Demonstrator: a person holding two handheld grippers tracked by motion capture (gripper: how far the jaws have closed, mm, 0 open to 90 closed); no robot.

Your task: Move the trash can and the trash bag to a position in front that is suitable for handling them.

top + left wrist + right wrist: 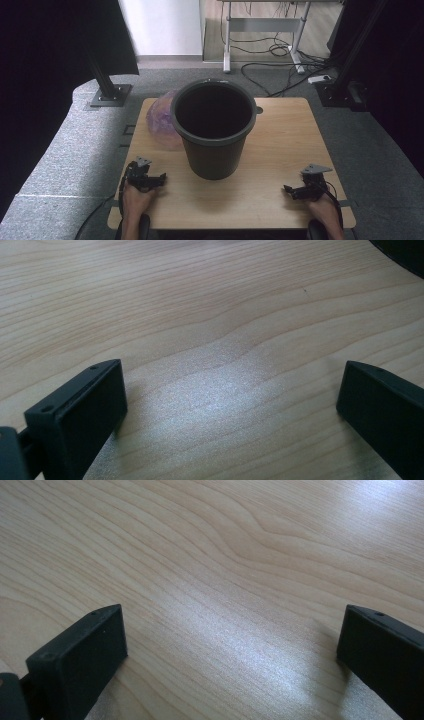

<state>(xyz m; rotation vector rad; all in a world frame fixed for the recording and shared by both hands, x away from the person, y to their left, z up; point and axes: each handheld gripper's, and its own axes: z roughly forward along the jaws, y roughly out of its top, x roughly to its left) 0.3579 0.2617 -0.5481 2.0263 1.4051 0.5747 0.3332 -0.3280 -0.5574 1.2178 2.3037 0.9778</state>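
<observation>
Tongs on the left (pixel 159 180) rest low on the tabletop (pixel 280 150) near its front left corner, jaws spread wide with only bare wood grain between them in the left gripper view (pixel 230 405). Beyond them, at the back left of the tabletop, a crumpled purple plastic bag (pixel 159 122) lies touching the left wall of the bucket. It looks thin, soft and very light; it should crush to nothing under a pinch and may slide on itself, so a gathered fold near its top seems the surest hold.

In the middle stands the dark bucket (pixel 214 132), upright and open-mouthed, its inside too dark to read. It appears to be stiff moulded plastic, light for its bulk and rather smooth; the rolled rim is probably the best place to pinch, since the wall is too wide to span.

At the front right, the right tongs (pixel 291 191) also sit low with jaws wide and nothing between them (pixel 230 645).

No brand, label or writing can be read on anything.
</observation>
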